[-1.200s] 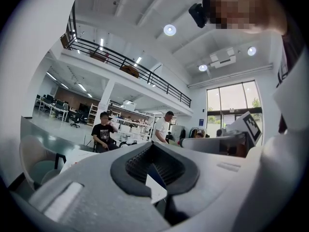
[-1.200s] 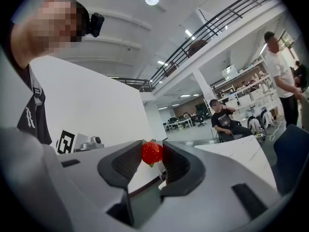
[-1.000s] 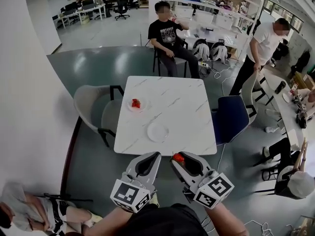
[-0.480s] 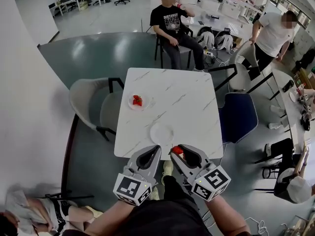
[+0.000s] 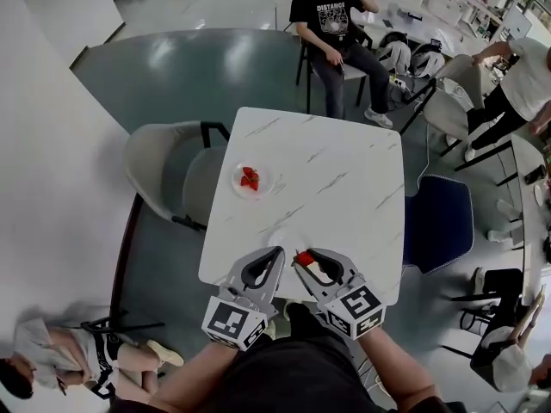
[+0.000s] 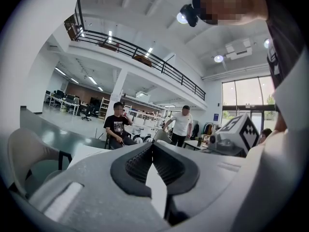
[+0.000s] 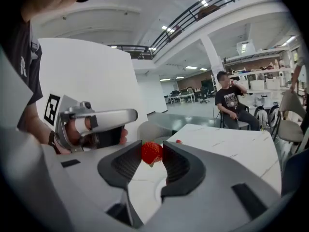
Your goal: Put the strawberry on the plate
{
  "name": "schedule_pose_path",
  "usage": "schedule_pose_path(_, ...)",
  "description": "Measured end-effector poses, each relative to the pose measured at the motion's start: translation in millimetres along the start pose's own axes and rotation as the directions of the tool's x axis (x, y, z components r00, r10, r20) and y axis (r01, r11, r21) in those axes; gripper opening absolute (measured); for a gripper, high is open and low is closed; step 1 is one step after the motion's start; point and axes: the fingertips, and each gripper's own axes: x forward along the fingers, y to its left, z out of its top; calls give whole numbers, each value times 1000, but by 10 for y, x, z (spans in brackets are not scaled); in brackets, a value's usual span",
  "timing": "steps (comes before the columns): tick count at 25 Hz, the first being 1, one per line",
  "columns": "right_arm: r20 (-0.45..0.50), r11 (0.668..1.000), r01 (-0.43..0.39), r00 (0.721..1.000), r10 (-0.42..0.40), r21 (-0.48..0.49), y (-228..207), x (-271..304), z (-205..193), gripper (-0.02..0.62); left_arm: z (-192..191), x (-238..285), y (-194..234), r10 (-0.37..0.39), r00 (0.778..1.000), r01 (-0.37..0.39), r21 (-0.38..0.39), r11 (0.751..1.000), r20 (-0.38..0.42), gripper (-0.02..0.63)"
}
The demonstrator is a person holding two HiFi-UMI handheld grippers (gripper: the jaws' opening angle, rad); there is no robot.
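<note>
A red strawberry (image 7: 151, 152) is pinched between the pads of my right gripper (image 7: 150, 154), which is shut on it. In the head view that gripper (image 5: 303, 256) hangs over the white marble table (image 5: 344, 188) at its near edge, with the strawberry (image 5: 305, 258) at its tip. Just beyond the tips lies an empty white plate (image 5: 288, 233), partly hidden by the grippers. My left gripper (image 5: 275, 252) sits beside the right one, and its jaws (image 6: 152, 145) meet with nothing between them. A second small plate (image 5: 238, 185) holding strawberries (image 5: 250, 179) lies at the table's left side.
A grey chair (image 5: 168, 175) stands at the table's left and a blue chair (image 5: 439, 222) at its right. One person sits on a chair at the far side (image 5: 331, 15). Someone sits on the floor at lower left (image 5: 52, 360). Another person (image 5: 525, 76) stands at the right.
The table has come nearer in the head view. Both grippers now reach over its front edge, next to the empty plate. The right one still holds the strawberry.
</note>
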Motion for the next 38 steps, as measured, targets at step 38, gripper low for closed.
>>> schedule_pose_path(38, -570, 955, -96, 817, -86, -282, -771, 1437, -2217, 138, -1548, 650, 902, -3, 970, -14, -69, 998, -244, 11)
